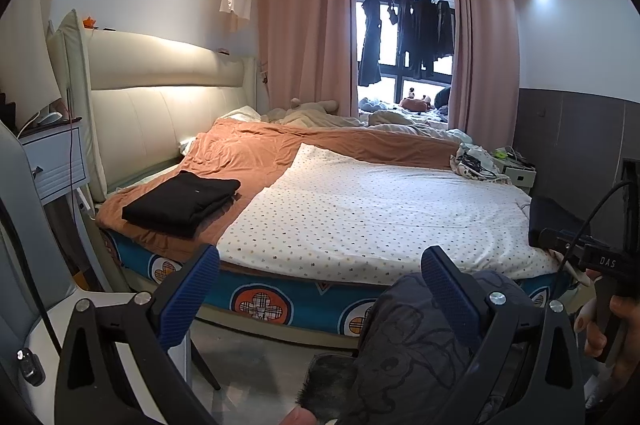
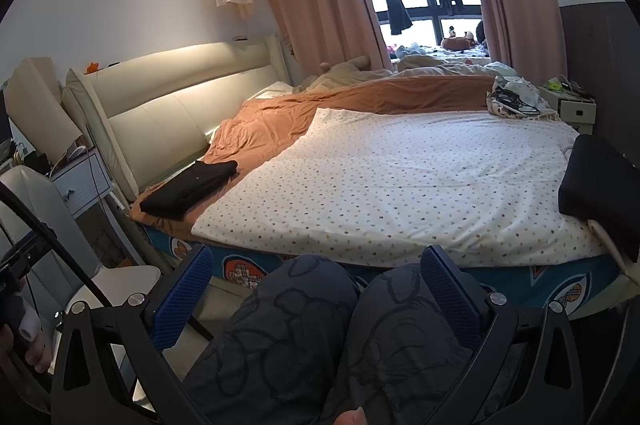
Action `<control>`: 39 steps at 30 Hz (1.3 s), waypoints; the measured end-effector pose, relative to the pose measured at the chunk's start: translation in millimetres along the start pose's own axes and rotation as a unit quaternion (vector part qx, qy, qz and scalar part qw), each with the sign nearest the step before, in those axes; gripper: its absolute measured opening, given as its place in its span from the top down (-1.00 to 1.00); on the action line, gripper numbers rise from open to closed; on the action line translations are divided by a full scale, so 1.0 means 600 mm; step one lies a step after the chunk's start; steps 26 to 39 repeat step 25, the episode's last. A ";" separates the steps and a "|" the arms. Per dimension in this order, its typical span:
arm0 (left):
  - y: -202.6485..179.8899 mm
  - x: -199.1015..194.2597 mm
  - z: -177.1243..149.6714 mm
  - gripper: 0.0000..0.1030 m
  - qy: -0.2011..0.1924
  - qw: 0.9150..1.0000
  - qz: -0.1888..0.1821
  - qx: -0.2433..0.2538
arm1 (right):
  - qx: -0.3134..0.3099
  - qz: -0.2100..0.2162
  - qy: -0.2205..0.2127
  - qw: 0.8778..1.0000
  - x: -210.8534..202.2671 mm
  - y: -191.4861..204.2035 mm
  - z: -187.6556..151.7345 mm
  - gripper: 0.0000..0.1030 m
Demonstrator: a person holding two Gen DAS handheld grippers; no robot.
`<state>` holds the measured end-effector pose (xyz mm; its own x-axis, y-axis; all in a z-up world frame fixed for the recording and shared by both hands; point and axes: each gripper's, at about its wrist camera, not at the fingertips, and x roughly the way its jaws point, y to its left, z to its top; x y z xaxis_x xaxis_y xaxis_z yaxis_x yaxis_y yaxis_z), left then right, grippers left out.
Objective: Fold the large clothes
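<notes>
Left wrist view is showing the left hand-held gripper (image 1: 320, 279) gaping, released; the right hand-held gripper (image 2: 316, 281) is likewise gripping nothing. Beyond, black clothes (image 1: 182, 203) are lying folded on the bed (image 1: 384, 209), likely soft and light; best pinched at edges.

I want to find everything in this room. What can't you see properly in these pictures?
- Dark item on the bed's right edge: cut off by the right wrist view's rim, so its kind is unclear.
- Folded black clothes: folded up, so the garment type is hidden.
- Clothes hanging at the window: backlit and small, only silhouettes.
- Floor near the bed: blocked by the person's knees and both hand-held grippers.
</notes>
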<state>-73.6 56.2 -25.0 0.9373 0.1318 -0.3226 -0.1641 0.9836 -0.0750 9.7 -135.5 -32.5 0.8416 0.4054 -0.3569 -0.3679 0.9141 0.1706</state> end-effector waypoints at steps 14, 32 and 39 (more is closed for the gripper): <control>0.002 -0.009 -0.003 -1.00 -0.001 1.000 -0.009 -0.002 | -0.001 -0.002 -0.002 1.000 -0.009 -0.007 -0.004 -1.00; 0.001 -0.025 -0.002 -1.00 -0.003 1.000 -0.013 -0.004 | -0.002 -0.003 -0.004 1.000 -0.030 -0.008 -0.009 -1.00; 0.001 -0.025 -0.002 -1.00 -0.003 1.000 -0.013 -0.004 | -0.002 -0.003 -0.004 1.000 -0.030 -0.008 -0.009 -1.00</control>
